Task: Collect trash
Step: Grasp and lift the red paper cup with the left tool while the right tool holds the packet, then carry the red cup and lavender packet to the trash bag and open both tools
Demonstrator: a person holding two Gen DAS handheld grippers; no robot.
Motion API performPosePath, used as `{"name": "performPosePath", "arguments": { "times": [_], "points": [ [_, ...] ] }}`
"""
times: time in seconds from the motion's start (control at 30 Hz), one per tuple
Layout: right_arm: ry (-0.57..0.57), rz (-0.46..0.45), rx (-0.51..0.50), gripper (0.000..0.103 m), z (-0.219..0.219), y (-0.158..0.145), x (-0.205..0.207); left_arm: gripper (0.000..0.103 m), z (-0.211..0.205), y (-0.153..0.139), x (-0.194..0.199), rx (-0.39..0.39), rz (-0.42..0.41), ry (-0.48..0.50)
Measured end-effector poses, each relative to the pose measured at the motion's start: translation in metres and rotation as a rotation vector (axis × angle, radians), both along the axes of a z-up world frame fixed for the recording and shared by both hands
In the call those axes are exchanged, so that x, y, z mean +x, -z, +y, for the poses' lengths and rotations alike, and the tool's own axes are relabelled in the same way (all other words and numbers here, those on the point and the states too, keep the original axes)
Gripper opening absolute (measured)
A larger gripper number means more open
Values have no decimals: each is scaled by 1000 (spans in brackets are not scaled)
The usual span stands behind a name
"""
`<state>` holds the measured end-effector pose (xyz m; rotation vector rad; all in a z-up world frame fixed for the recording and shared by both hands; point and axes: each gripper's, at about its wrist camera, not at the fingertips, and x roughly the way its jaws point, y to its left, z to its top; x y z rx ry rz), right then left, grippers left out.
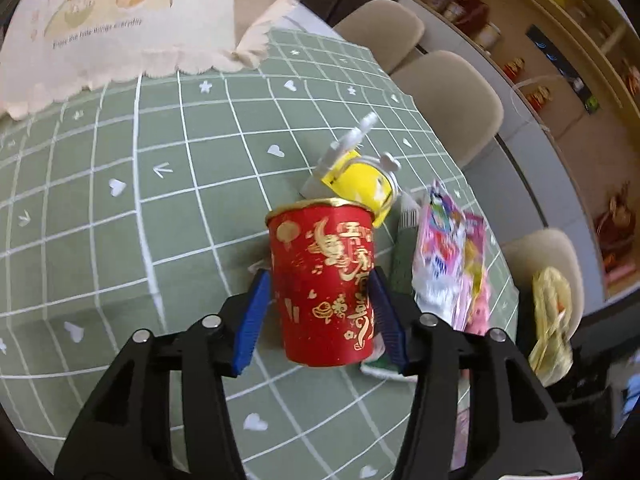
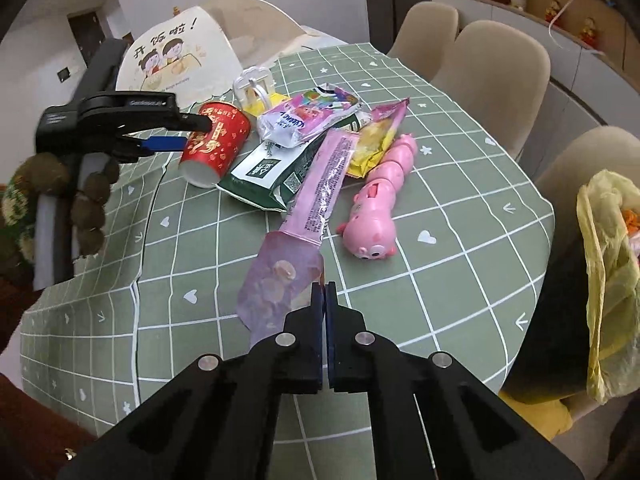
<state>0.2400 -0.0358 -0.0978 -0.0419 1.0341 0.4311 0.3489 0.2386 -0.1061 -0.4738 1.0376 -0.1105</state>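
A: While the left gripper (image 1: 320,300) has its blue fingers (image 1: 250,326) on either side of the red cup (image 1: 324,284), what worries you?

B: I can't tell whether they press on it. The cup looks tilted, its base off the table (image 2: 440,184), so a loose hold could let it slip down or crush the thin wall.

A: And the right gripper (image 2: 325,292)?

B: Fingers together, pinching the near end of the long pink wrapper (image 2: 316,196). Its far end lies among the green packet (image 2: 276,172) and the other wrappers (image 2: 304,118), so a pull may drag those along, or nudge the pink toy (image 2: 380,196) beside it. The bin bag (image 2: 608,248) hangs well off to the right; a thin film could tear loose on the way.

A: Any writing?

B: Gold Chinese characters on the cup, unreadable to me. The cream cover (image 2: 176,56) reads "开饭啦!" and, in the left view, roughly "Enjoy the little things everyday".
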Motion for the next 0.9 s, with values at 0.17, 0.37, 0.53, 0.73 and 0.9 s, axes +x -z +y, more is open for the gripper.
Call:
{"name": "performPosePath", "arguments": {
  "times": [0.17, 0.37, 0.53, 0.73, 0.9],
  "points": [
    [7, 22, 11, 4, -1, 0, 4, 52, -8, 7, 13, -39, 50, 15],
    [2, -10, 19, 4, 1, -10, 4, 49, -18, -2, 13, -38, 44, 46],
    [49, -61, 59, 4, -12, -30, 5, 47, -22, -35, -8, 19, -43, 88],
    [76, -158, 96, 4, -32, -72, 12, 47, -40, -101, -45, 147, -222, 112],
    [80, -287, 81, 4, -51, -126, 19, 48, -73, -152, -66, 185, -352, 157]
  ]
}}
